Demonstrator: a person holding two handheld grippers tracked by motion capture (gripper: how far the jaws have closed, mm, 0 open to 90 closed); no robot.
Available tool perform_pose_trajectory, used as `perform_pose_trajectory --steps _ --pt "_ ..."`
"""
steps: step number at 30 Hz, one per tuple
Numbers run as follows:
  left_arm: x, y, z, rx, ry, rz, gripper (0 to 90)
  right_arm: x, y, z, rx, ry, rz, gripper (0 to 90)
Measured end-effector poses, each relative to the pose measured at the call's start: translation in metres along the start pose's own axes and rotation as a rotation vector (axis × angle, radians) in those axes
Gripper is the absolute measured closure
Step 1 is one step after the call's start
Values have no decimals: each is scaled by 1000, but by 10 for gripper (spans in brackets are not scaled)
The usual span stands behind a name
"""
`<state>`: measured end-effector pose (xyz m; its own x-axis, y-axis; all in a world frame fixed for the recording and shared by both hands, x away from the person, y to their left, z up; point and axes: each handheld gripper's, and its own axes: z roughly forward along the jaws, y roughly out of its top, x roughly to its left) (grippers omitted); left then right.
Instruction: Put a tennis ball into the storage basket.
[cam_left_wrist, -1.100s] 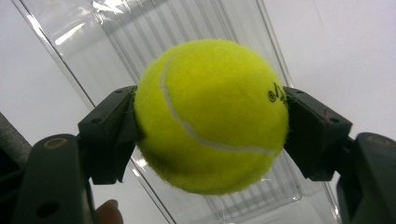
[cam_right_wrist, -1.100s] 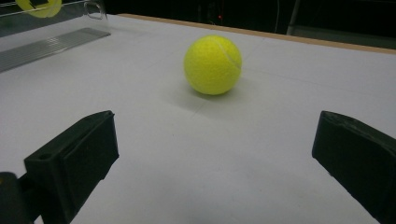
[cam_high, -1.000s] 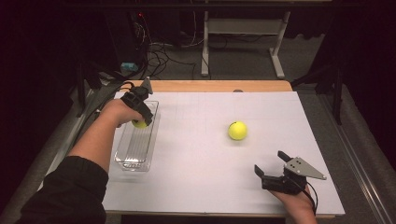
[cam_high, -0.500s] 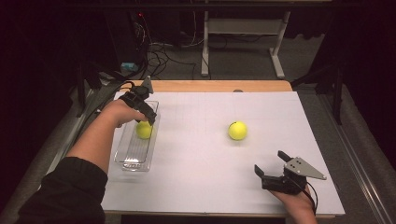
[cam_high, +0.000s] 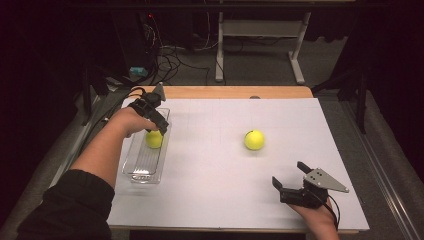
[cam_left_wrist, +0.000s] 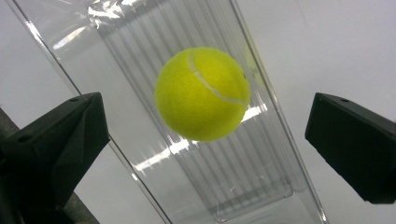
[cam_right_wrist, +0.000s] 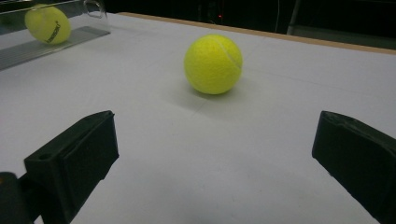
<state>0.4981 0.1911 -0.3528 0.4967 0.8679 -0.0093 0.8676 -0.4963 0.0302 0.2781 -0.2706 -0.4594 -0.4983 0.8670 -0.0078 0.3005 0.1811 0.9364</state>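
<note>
The ball (cam_left_wrist: 201, 93) is in the tray (cam_high: 131, 165), near the tray's far end, so it can't roll off. Your left gripper (cam_high: 159, 125) hangs right above it. Its jaws have just been opening and now stand wide apart, with the ball below and between them, and no pad touches it. You let go there so it lands inside the walls.

To the right of the tray, well apart from it, a second ball (cam_high: 254, 140) sits on the table (cam_high: 210, 200). Your right gripper (cam_high: 292, 184) rests near that ball, on your side of it, jaws wide apart and aimed at it, I think so you can grab it next.
</note>
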Motion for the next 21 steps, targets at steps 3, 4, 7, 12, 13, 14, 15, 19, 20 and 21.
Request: perform_pose_trajectory --steps 3,4,7,12,13,14,15,19,20,21 --pt "-4 1 1 5 1 11 7 0 0 0 0 0 -1 7" --pt "-6 1 1 5 3 13 7 0 0 0 0 0 -1 7" --pt "-13 2 3 12 6 33 7 0 0 0 0 0 -2 7" --pt "-26 3 3 8 2 68 7 0 0 0 1 0 -2 7" --pt "-28 3 3 7 5 74 7 0 0 0 1 0 -3 6" --pt "-31 3 3 2 3 79 7 0 0 1 1 0 -2 7" --pt "-34 3 3 -1 0 87 7 0 0 1 2 1 0 7" --pt "-42 2 3 -2 -1 118 7 1 0 1 4 0 -3 6" --pt "-45 2 3 -4 -5 124 7 1 0 1 5 1 -3 6" --pt "-47 2 3 -7 -2 128 7 1 0 1 7 -1 -3 6"
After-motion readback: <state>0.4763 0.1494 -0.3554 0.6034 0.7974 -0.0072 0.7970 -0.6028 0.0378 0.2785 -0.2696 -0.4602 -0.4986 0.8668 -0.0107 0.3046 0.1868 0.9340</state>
